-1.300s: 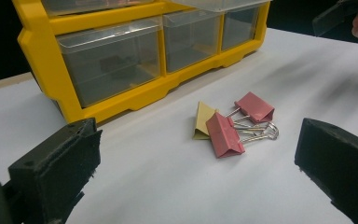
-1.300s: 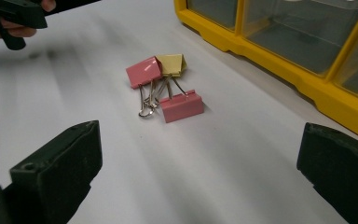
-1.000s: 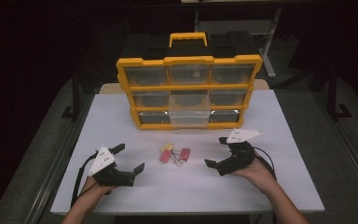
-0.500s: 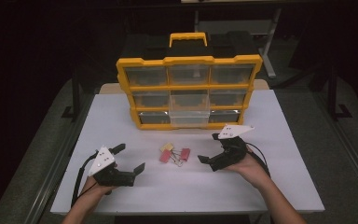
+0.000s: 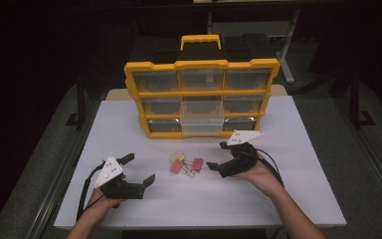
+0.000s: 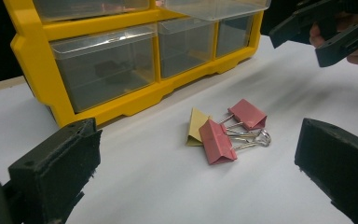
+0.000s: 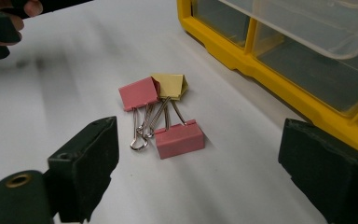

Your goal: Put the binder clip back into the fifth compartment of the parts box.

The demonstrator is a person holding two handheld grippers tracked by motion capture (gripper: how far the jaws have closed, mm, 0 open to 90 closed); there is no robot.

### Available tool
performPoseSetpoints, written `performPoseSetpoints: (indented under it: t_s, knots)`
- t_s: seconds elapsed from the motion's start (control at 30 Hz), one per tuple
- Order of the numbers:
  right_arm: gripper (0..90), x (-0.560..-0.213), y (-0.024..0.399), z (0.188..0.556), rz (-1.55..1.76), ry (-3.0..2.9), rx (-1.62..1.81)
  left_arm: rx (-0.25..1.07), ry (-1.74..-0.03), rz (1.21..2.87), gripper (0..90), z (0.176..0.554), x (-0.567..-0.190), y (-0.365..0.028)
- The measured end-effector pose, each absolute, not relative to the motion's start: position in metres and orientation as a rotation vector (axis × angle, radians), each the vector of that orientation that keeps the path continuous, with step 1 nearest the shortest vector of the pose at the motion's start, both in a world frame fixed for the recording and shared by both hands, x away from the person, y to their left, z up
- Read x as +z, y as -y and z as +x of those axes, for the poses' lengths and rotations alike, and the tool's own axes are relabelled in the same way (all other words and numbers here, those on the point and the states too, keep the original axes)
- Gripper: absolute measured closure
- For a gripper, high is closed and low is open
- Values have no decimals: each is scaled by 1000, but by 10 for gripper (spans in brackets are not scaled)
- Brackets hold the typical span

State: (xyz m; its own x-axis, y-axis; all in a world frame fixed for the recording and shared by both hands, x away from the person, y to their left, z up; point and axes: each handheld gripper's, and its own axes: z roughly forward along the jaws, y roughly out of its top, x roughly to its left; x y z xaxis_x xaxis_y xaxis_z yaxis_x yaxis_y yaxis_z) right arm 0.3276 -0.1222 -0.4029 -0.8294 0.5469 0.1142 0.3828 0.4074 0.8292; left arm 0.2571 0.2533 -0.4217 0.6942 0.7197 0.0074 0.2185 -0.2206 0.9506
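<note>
Now, entries for this moment:

Work surface: white rectangular tabletop (image 5: pixel 298 199), filling the middle and lower part of the high view; its near edge runs along the bottom, its side edges slant inward toward the top, with dark floor beyond them.

Storage unit: yellow plastic organiser with clear drawers (image 5: pixel 201 97) standing upright at the top centre of the table, handle on top; the clear middle drawer of the bottom row (image 5: pixel 201 127) juts forward past the yellow frame.

Clips: cluster of three binder clips, two pink and one yellow, with silver wire handles (image 5: pixel 185 164), lying flat at frame centre, just below the organiser's front edge and apart from it; the clips touch or overlap one another.

Left gripper: black two-jaw gripper with a grey plate (image 5: pixel 137 170), lower left of the high view, near the table's near edge; jaws spread wide, nothing between them. In its own view the clips (image 6: pixel 226 130) lie ahead between the jaw tips, well short of contact.

Right gripper: black two-jaw gripper (image 5: pixel 218 156), right of centre, just beside the clips; jaws have just been closing a little yet stand wide, nothing gripped. In its own view the clips (image 7: pixel 161 114) sit ahead between the jaws.

Open room: bare white table lies around the clips on all sides, widest at lower centre and far right.
</note>
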Motion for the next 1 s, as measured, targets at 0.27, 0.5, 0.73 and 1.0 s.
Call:
performPoseSetpoints:
  t_s: [0.27,0.5,0.73,1.0]
  knots:
    - [136,-405,114,333,837,-2503,1366,551,-747,1773,0,257,-422,-253]
    - [144,-408,106,340,808,-2531,1361,547,-752,1761,0,257,-422,-252]
    - [171,-413,97,344,785,-2571,1360,543,-749,1767,0,257,-422,-252]
    - [213,-419,89,349,778,-2610,1377,538,-745,1769,0,257,-423,-251]
